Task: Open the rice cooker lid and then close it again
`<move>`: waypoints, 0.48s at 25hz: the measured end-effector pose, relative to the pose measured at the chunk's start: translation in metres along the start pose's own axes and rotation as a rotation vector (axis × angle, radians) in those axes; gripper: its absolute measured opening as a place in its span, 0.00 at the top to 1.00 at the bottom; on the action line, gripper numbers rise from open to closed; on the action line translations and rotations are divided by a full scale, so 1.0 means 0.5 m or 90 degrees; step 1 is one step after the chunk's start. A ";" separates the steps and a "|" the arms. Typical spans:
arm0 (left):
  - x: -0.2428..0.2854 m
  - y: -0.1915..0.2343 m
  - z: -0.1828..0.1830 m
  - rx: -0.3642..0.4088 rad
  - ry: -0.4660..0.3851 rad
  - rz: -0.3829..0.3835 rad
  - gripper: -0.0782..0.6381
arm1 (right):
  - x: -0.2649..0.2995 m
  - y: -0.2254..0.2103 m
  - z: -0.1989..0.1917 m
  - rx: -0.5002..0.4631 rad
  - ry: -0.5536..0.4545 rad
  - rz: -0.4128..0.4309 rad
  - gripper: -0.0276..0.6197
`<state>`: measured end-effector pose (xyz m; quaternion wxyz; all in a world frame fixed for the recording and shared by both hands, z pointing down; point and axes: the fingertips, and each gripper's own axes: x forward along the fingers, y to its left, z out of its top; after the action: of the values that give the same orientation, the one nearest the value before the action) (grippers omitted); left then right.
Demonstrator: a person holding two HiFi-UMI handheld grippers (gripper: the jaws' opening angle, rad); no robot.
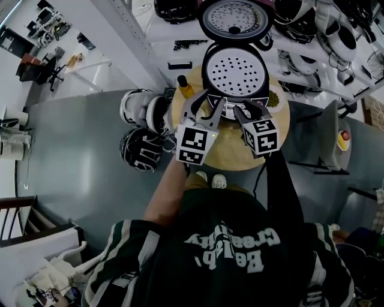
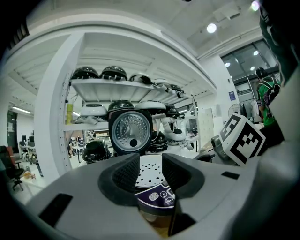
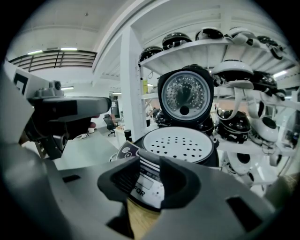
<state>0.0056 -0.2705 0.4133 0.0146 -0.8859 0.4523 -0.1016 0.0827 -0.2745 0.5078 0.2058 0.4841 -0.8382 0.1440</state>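
Observation:
The black rice cooker [image 1: 234,72] stands on a round wooden table [image 1: 231,157] with its lid [image 1: 235,18] swung fully up and back. A white perforated plate [image 3: 180,143] covers the pot. My left gripper [image 1: 207,103] hovers at the cooker's front left, jaws apart, with only the purple control panel [image 2: 159,197] seen through the gap. My right gripper [image 1: 247,109] sits at the front right, also open and holding nothing. From the left gripper [image 2: 151,172] the raised lid [image 2: 130,131] shows straight ahead, and from the right gripper [image 3: 149,180] the lid [image 3: 185,98] shows above the pot.
A yellow bottle [image 1: 185,87] stands left of the cooker and a small green dish [image 1: 273,98] right of it. More cookers [image 1: 144,120] lie on the floor left of the table. White shelves [image 1: 336,36] loaded with cookers stand behind.

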 end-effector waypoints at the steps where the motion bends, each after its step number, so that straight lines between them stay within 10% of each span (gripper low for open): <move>1: 0.000 0.001 0.000 -0.001 0.001 0.000 0.70 | 0.000 0.000 0.000 0.001 0.000 0.000 0.75; 12: 0.011 -0.007 -0.004 -0.003 0.006 -0.010 0.70 | -0.001 0.000 0.001 -0.001 0.000 0.001 0.76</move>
<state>0.0113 -0.2729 0.4165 0.0096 -0.8890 0.4457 -0.1049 0.0830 -0.2745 0.5073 0.2061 0.4830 -0.8389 0.1433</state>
